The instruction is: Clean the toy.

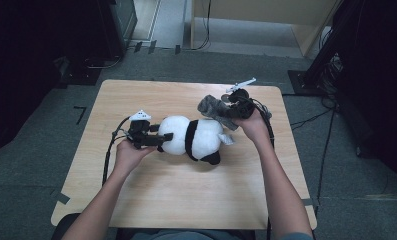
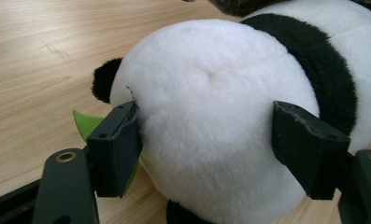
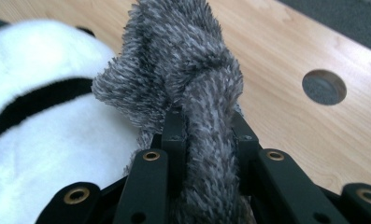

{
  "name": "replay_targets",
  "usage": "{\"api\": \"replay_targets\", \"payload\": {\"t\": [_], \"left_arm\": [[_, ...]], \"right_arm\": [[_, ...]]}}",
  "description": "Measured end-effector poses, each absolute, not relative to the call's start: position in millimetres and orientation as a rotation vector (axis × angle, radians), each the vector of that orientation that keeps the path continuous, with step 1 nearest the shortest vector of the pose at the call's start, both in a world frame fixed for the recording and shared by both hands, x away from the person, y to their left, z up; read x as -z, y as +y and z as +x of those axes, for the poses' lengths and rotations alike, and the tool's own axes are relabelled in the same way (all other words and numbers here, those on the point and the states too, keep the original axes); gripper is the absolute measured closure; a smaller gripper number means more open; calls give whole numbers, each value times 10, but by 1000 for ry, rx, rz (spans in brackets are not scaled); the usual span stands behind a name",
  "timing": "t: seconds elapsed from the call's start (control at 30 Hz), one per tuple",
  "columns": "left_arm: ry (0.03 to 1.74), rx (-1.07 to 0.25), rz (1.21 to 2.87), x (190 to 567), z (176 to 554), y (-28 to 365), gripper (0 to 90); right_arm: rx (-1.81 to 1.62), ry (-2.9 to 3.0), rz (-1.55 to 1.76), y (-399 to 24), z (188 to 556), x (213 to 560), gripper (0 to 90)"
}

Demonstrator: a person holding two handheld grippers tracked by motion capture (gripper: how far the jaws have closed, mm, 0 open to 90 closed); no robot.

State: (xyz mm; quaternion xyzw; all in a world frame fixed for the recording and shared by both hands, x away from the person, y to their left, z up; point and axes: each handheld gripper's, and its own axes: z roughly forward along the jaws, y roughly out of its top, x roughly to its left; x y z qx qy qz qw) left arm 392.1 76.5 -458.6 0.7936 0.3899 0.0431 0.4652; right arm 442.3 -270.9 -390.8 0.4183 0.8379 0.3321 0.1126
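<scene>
A black-and-white panda plush (image 1: 196,137) lies on its side in the middle of the wooden table (image 1: 186,195). My left gripper (image 1: 162,140) holds its round white end from the left. In the left gripper view both pads (image 2: 115,149) press into the panda plush's (image 2: 211,116) white fur, one on each side. A green felt leaf (image 2: 84,123) pokes out beside the left pad. My right gripper (image 1: 232,111) is just beyond the panda's upper right, shut on a grey fuzzy cloth (image 1: 211,107). In the right gripper view the grey fuzzy cloth (image 3: 183,70) bunches up from between the jaws of the right gripper (image 3: 206,135).
A round hole (image 3: 324,87) is cut in the tabletop near the right gripper. Black stands and cables (image 1: 331,70) crowd the floor to the right of the table, and dark equipment (image 1: 101,30) stands at the back left. Bare wood lies in front of the panda.
</scene>
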Motion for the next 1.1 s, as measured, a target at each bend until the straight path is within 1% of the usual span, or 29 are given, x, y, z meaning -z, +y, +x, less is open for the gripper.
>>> {"api": "replay_targets", "payload": {"t": [0.17, 0.43, 0.77, 0.83, 1.0, 1.1], "left_arm": [[958, -109, 1947, 4586, 3920, 763, 265], [956, -109, 1949, 4584, 3919, 763, 265], [950, -111, 1955, 4580, 3921, 765, 265], [950, -109, 1954, 4578, 3918, 764, 277], [951, -110, 1959, 4575, 3915, 762, 297], [952, -109, 1955, 4577, 3915, 760, 309]], "right_arm": [[-1045, 2451, 1207, -2646, 4425, 3821, 744], [-1064, 2495, 1119, -2225, 4503, 3723, 740], [-1047, 2575, 1046, -1676, 4626, 3845, 740], [-1050, 2592, 1046, -1595, 4629, 3862, 741], [-1015, 2646, 1038, -1480, 4638, 3936, 743], [-1028, 2646, 1061, -1515, 4643, 3964, 743]]}}
